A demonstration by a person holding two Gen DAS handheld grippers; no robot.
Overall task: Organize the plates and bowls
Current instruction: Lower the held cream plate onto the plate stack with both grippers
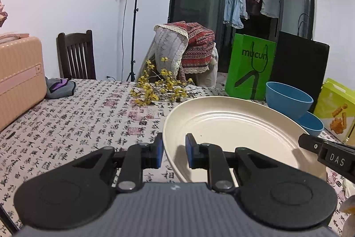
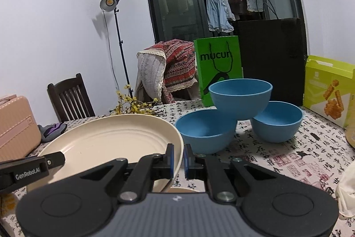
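Observation:
A large cream plate [image 1: 233,126] hangs tilted over the patterned tablecloth [image 1: 88,121], held at opposite rims. My left gripper [image 1: 174,153] is shut on its left rim, with one blue pad outside and one inside. My right gripper [image 2: 179,160] is shut on the right rim of the plate [image 2: 106,139]. A finger of the right gripper [image 1: 310,143] shows at the plate's far side, and the left gripper's finger [image 2: 53,159] shows likewise. Three blue bowls stand beyond it: one bowl [image 2: 240,97] rests on top of two others [image 2: 206,132] [image 2: 277,121]. A cream edge [image 2: 177,189] peeks out beneath the plate.
A pink suitcase [image 1: 20,79] lies at the table's left. Yellow flower twigs [image 1: 159,86] lie mid-table. A green bag [image 2: 218,68], a black bag [image 2: 270,59] and a yellow-green box [image 2: 328,88] stand behind the bowls. A dark chair [image 1: 75,54] and a lamp stand [image 1: 134,26] are beyond.

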